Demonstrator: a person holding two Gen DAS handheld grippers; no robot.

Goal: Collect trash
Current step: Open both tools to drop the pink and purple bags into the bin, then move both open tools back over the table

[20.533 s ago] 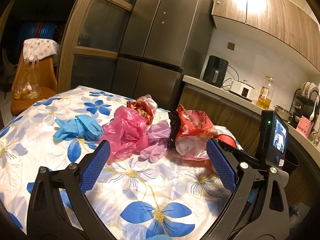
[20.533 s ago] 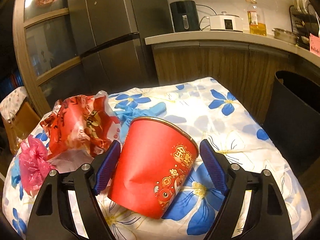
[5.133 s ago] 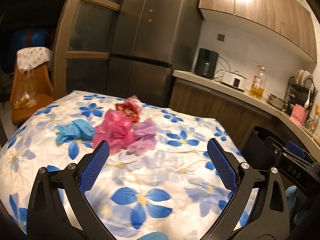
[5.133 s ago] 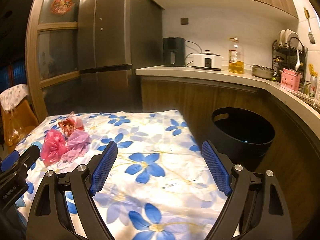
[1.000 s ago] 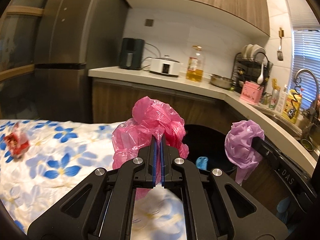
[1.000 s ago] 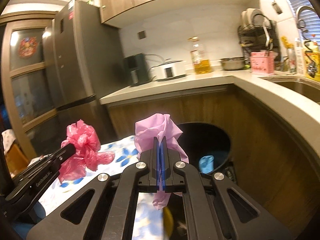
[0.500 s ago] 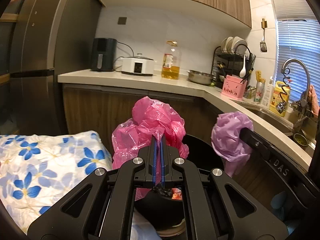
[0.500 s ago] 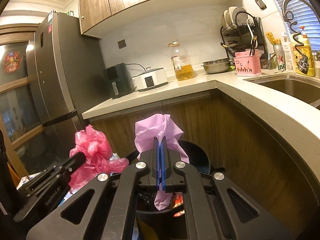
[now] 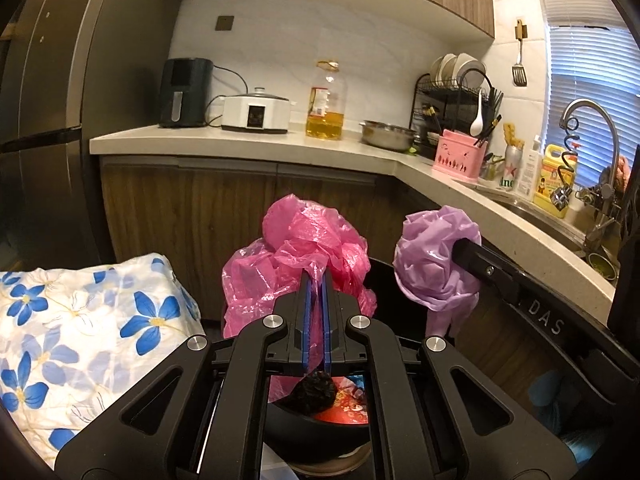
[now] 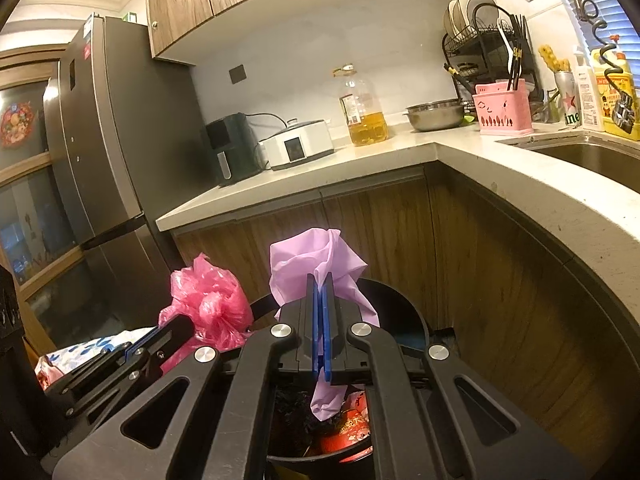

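My left gripper [image 9: 315, 280] is shut on a crumpled pink plastic bag [image 9: 304, 248], which bulges above and around the blue pads. My right gripper [image 10: 320, 284] is shut on a crumpled lilac bag [image 10: 312, 268]; a strip of it hangs below the pads. Both bags hang over a black round trash bin [image 10: 412, 320], which holds red packaging [image 10: 350, 424] and dark scraps. In the left wrist view the lilac bag [image 9: 436, 260] shows at the right on the other gripper's tip. In the right wrist view the pink bag [image 10: 208, 300] shows at the left.
The table with the blue-flowered cloth [image 9: 80, 320] lies left of the bin. A wooden cabinet and L-shaped counter [image 10: 480, 168] wrap behind and right of the bin, bearing an oil bottle [image 9: 326, 100], cooker, bowl and dish rack. A sink [image 9: 560, 216] sits right; a grey fridge [image 10: 104, 160] stands left.
Both grippers have swung right from the table toward the bin with their bags still held. The bin's inside with red packaging has come into view below the fingers.
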